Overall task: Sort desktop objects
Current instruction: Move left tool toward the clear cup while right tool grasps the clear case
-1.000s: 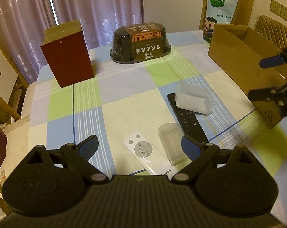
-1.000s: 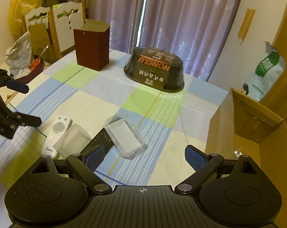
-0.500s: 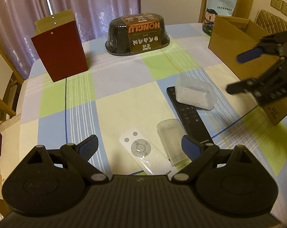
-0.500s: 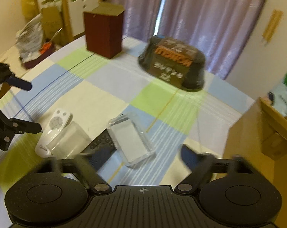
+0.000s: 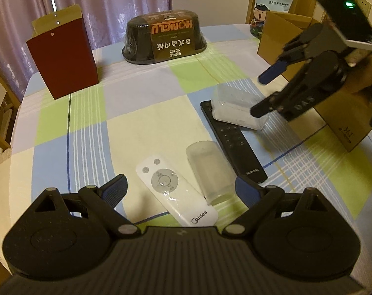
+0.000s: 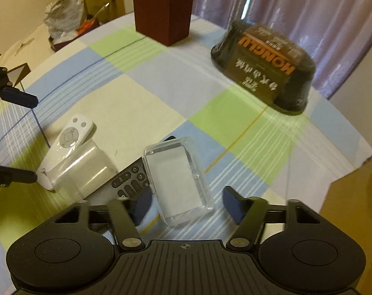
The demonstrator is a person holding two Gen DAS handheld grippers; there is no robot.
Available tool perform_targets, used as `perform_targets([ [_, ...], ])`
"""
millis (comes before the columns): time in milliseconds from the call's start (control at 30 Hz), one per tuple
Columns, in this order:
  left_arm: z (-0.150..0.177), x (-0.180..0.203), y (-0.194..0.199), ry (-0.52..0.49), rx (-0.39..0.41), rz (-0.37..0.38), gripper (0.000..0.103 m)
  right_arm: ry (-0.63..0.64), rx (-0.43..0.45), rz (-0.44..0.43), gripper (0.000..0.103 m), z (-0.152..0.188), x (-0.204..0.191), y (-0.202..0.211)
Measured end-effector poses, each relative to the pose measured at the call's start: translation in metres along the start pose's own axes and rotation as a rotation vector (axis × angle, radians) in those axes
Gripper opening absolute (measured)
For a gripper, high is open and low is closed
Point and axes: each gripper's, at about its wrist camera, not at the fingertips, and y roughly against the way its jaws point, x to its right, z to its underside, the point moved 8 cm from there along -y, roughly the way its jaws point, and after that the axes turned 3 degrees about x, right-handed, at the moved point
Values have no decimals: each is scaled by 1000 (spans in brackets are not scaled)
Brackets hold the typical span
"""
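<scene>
- Clear plastic box point(image 6: 178, 179) sits right between the right tongs point(image 6: 186, 202), lying partly across the black remote point(image 6: 130, 179) on the table point(image 5: 149, 113).
- Right tongs spread wide apart, nothing held. Left tongs point(image 5: 179, 189) also apart and empty, w/ the white remote point(image 5: 176, 191) and frosted cup point(image 5: 208, 172) lying on its side just ahead of them.
- Cardboard box point(image 5: 343, 103) is to the right of the right tongs, prob the drop spot, can't say for sure.
- Looks like the clear box is what's being lined up. Imo come down square on its long sides, close slow, it's slick plastic.
- Lift straight up so the black remote underneath doesn't get dragged.
</scene>
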Motion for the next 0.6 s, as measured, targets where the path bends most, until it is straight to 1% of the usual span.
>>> perform_targets([
  [167, 1, 1, -1, 13, 3, 5, 92, 11, -32, -47, 62, -3, 1, -18],
  [367, 3, 3, -4, 14, -9, 5, 92, -18, -51, -81, 62, -5, 4, -31],
  [500, 3, 5, -8, 6, -17, 6, 92, -24, -53, -79, 61, -6, 3, -35],
  [533, 3, 6, -8, 4, -20, 7, 92, -43, -48, -71, 59, -5, 4, -32],
  [600, 2, 8, -10, 2, -22, 6, 92, -81, -37, -53, 58, -4, 6, -27],
])
